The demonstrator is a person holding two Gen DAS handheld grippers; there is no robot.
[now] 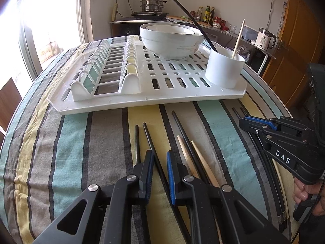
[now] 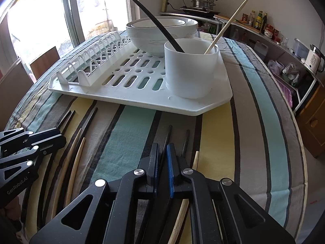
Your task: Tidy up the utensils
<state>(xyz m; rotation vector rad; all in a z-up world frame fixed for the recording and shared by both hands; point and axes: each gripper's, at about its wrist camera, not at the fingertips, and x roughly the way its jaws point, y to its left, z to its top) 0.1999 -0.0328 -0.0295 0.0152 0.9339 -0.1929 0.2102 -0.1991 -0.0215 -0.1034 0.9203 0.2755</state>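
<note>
Several black and wooden chopsticks lie on the striped tablecloth in front of a white drying rack (image 1: 182,99). A white cup (image 1: 223,69) on the rack holds one black chopstick (image 1: 189,16) and one wooden chopstick (image 1: 238,38). My left gripper (image 1: 160,162) is low over the cloth, its jaws slightly apart around a black chopstick (image 1: 150,140). My right gripper (image 2: 162,156) is nearly closed around another black chopstick (image 2: 167,136); it also shows in the left wrist view (image 1: 243,122). The cup (image 2: 191,67) stands close ahead of it.
Two stacked white bowls (image 1: 170,40) sit at the back of the rack, beside its plate slots (image 1: 105,65). Wooden chopsticks (image 1: 195,158) lie between the grippers. A kitchen counter with a steamer pot (image 1: 152,5), bottles and a kettle (image 1: 264,38) is behind the table.
</note>
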